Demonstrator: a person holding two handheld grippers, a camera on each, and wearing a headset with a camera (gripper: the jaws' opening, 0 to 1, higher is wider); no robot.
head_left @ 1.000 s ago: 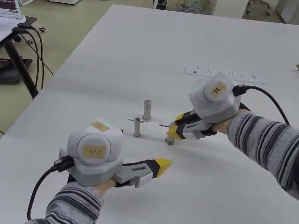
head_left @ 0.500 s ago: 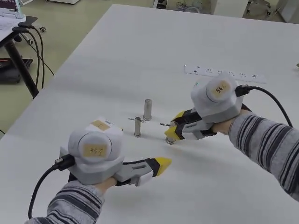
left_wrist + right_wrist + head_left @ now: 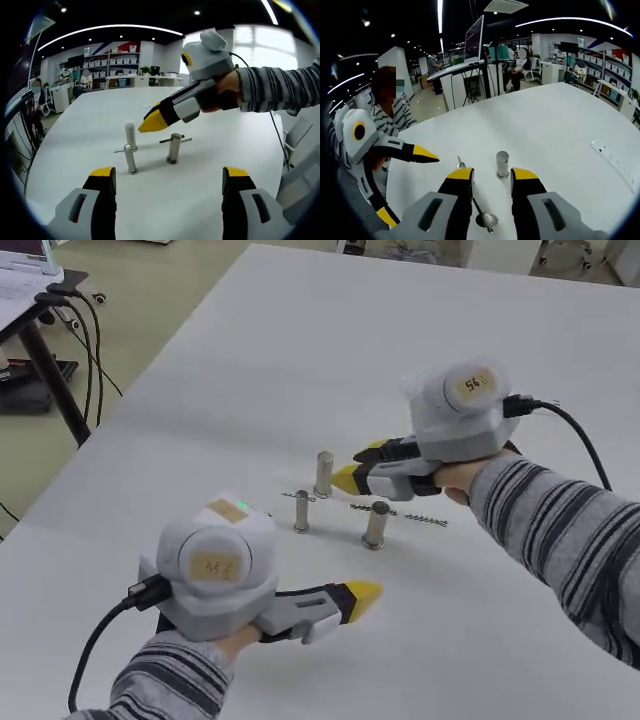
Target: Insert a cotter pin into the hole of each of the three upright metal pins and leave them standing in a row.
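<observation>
Three short metal pins stand upright on the white table [image 3: 250,360]. The far pin [image 3: 323,474] [image 3: 131,135] [image 3: 502,164] has nothing through it. A cotter pin crosses the top of the left pin [image 3: 302,511] [image 3: 130,158]. Another cotter pin [image 3: 405,516] lies through the right pin [image 3: 377,524] [image 3: 174,147]. My right gripper [image 3: 347,478] [image 3: 492,175] hovers beside the far pin, open, nothing between its jaws. My left gripper [image 3: 360,595] [image 3: 169,172] rests near the table's front, open wide and empty, facing the pins.
A white power strip [image 3: 615,160] lies on the table off to the right gripper's side. A dark desk with hanging cables [image 3: 45,300] stands beyond the table's left edge. People sit at desks in the background of the right gripper view.
The right gripper has let go of the cotter pin, which now sits through the right pin, and has risen and moved back toward the far pin. The left gripper has stayed put.
</observation>
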